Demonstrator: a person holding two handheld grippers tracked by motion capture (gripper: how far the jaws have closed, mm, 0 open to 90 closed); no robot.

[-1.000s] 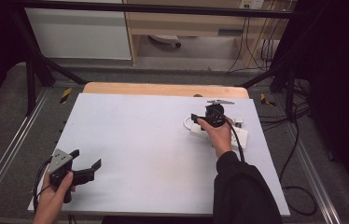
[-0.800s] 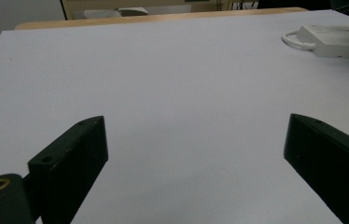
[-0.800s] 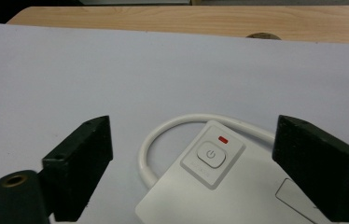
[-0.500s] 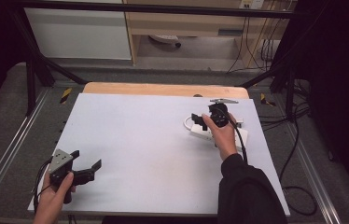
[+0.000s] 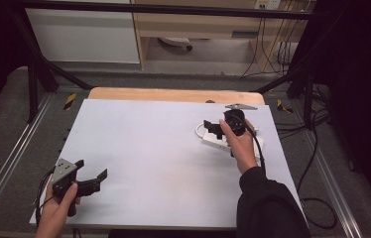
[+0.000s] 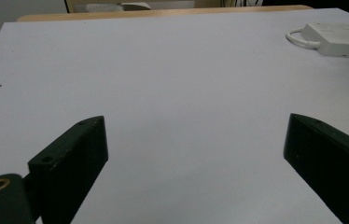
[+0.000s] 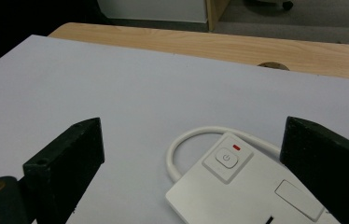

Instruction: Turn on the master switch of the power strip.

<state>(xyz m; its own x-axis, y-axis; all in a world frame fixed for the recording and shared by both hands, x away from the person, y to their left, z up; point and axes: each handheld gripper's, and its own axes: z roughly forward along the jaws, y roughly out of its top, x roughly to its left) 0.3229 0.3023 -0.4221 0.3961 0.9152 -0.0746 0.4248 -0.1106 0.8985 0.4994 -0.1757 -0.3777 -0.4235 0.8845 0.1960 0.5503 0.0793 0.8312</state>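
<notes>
You have almost nothing to read here. The one clear sign is the power symbol, a circle with a short stroke, on the square button (image 7: 227,159) of the white power strip (image 7: 238,196) lying on the worktop (image 7: 93,88). Just beside that button, on its far side, sits a small red mark (image 7: 236,148), with no lettering on it. No brand names, numbers or printed labels can be made out anywhere else.

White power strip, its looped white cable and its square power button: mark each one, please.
White power strip (image 7: 238,196), right gripper view, flat top face.
Looped white cable (image 7: 175,149), right gripper view, left bend of loop.
Square power button (image 7: 227,158), right gripper view, button centre.
</notes>
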